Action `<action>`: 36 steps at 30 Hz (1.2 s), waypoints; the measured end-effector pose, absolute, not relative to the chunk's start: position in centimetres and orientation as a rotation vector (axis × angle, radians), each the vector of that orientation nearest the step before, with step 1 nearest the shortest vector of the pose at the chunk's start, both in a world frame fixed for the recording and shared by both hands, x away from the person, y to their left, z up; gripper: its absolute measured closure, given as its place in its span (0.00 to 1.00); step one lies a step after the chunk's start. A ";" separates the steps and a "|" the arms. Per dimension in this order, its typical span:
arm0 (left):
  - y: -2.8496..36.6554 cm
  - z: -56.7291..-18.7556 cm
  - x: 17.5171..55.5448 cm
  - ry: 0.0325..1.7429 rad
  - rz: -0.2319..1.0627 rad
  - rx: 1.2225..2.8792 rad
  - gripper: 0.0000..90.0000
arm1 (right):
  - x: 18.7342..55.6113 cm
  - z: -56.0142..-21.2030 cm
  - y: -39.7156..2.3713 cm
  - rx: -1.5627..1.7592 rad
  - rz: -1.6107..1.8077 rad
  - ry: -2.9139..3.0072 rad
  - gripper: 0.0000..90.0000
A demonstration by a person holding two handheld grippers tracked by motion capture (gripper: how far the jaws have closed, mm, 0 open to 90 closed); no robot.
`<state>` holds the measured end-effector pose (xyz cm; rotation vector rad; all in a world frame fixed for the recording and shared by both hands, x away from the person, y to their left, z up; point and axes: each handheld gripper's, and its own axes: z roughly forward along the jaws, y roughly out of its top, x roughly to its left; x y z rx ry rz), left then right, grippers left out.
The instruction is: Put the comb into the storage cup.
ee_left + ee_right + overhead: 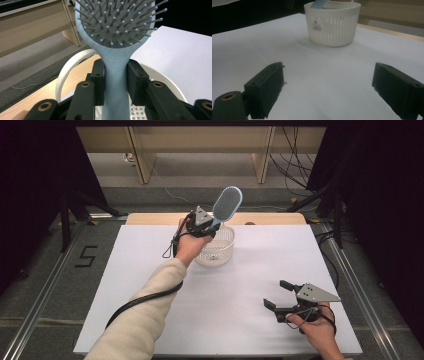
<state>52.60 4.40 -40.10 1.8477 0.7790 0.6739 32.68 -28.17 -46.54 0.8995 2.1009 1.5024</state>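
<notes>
A light blue hairbrush (227,203) stands tilted above a white slotted basket (224,251) at the far middle of the white table. My left gripper (211,225) is shut on the brush handle (115,75), with the bristled head (117,20) pointing up and away and the handle's lower end inside the basket rim (65,72). My right gripper (278,294) stays open near the table's front right, its jaws wide apart with nothing between them. In the right gripper view the basket (333,25) stands ahead with the blue handle end (319,3) poking into it.
The white board (150,285) covers a wooden table whose far edge (150,218) shows. Beyond it lie a grey floor, wooden furniture legs and cables. Metal rails run along both sides.
</notes>
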 end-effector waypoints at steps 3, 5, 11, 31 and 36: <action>4.4 -40.1 52.6 0.776 0.674 1.850 0.77 | 32.7 -46.6 -28.1 0.902 1.504 2.100 0.13; 4.3 -40.1 52.6 0.774 0.676 1.851 0.77 | 32.7 -46.6 -28.1 0.902 1.503 2.103 0.13; 4.2 -40.4 52.5 0.768 0.668 1.857 0.77 | 32.7 -46.6 -28.2 0.902 1.500 2.104 0.13; 3.9 -40.7 52.6 0.771 0.663 1.874 0.77 | 32.7 -46.6 -28.1 0.906 1.502 2.102 0.12; 3.8 -40.8 52.6 0.768 0.667 1.880 0.77 | 32.7 -46.6 -28.1 0.905 1.502 2.102 0.12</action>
